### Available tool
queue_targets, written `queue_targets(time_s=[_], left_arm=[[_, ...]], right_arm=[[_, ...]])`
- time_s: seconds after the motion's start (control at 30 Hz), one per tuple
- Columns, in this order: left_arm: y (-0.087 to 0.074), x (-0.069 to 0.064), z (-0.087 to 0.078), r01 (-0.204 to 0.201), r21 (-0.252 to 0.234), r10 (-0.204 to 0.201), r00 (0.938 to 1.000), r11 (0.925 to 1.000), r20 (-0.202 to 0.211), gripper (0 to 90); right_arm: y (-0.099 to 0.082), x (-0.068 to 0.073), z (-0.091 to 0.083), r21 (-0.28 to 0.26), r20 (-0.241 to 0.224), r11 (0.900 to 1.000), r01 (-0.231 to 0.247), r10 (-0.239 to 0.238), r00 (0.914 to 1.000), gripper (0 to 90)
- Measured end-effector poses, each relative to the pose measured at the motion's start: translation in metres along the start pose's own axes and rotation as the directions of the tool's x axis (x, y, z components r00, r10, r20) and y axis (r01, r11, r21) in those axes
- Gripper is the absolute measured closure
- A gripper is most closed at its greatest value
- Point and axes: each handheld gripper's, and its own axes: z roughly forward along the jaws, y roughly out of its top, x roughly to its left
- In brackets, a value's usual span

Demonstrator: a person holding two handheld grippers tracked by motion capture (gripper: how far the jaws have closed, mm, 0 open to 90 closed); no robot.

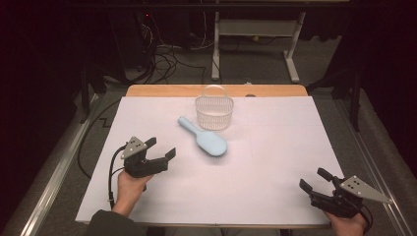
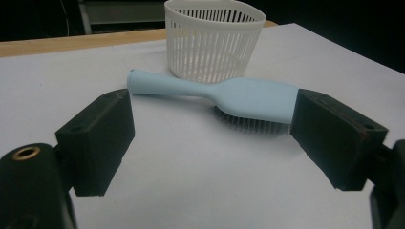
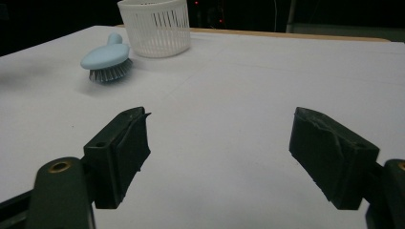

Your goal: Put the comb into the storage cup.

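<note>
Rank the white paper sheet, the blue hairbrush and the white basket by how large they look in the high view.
1. White paper sheet, by far the largest.
2. Blue hairbrush and white basket: too close to rank. The brush runs longer, the basket looks wider and taller.

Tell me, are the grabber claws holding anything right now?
No, nothing is held. The left gripper and the right gripper both stand open over the white table, apart from the blue hairbrush lying bristles down.

Both grippers were black; the left gripper (image 1: 158, 148) and right gripper (image 1: 312, 180) each carried a grey three-cornered plate with dark holes, a black cable, and a brass-ringed hole
</note>
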Motion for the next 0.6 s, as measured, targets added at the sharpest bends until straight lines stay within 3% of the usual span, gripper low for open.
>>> queue_targets(time_s=[0.6], left_arm=[[0.011, -0.003, 0.016, -0.011, 0.012, 0.011, 0.9999, 0.9999, 0.011, 14.4]], right_arm=[[0.0, -0.001, -0.002, -0.001, 0.003, 0.9999, -0.013, 0.013, 0.9999, 21.7]])
